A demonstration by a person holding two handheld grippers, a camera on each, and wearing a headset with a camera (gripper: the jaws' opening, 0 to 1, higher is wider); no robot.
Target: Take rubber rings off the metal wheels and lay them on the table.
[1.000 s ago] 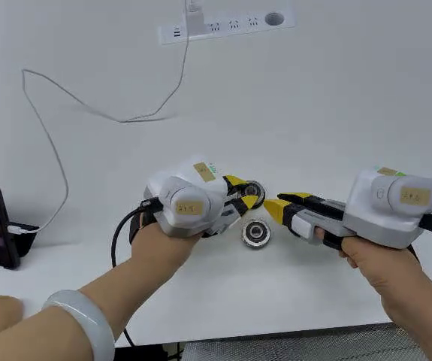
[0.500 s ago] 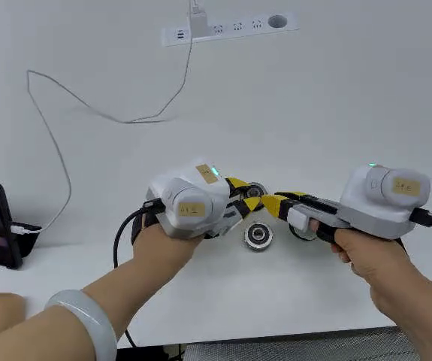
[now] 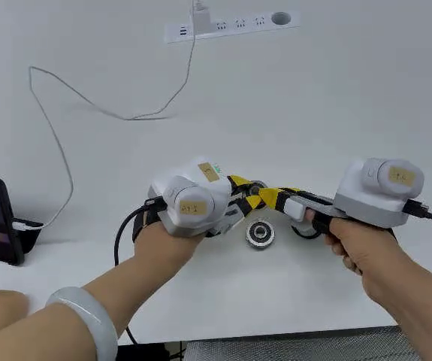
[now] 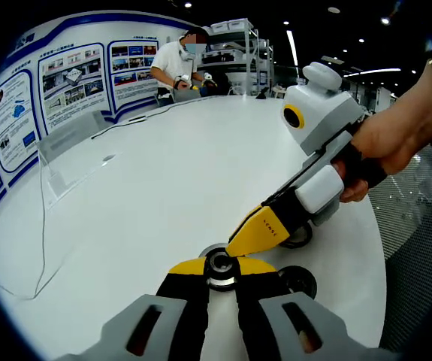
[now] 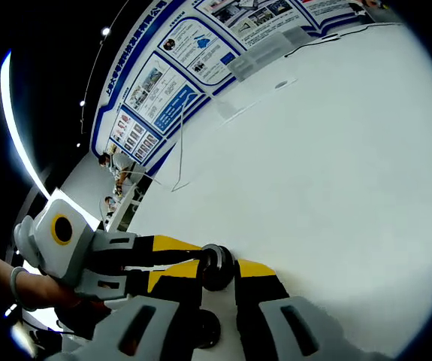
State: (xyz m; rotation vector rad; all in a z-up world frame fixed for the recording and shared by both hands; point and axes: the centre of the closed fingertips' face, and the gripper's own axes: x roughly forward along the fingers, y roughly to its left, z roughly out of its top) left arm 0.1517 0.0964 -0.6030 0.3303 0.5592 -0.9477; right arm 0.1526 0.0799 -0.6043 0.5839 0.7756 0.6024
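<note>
**Item:** metal wheel, its dark rubber ring apparently not yet off, clamped between the left tongs.

**Change:** the right tongs, well apart a second before, had closed in until their yellow tips flanked the same wheel (whether they were pinching it could not be told).

**Import:** judged the start of pulling the ring.

**Also:** second wheel lay on the bench, just beside both tongs.

L tool + R tool tip-to-tip, both clamped on wheel
</note>
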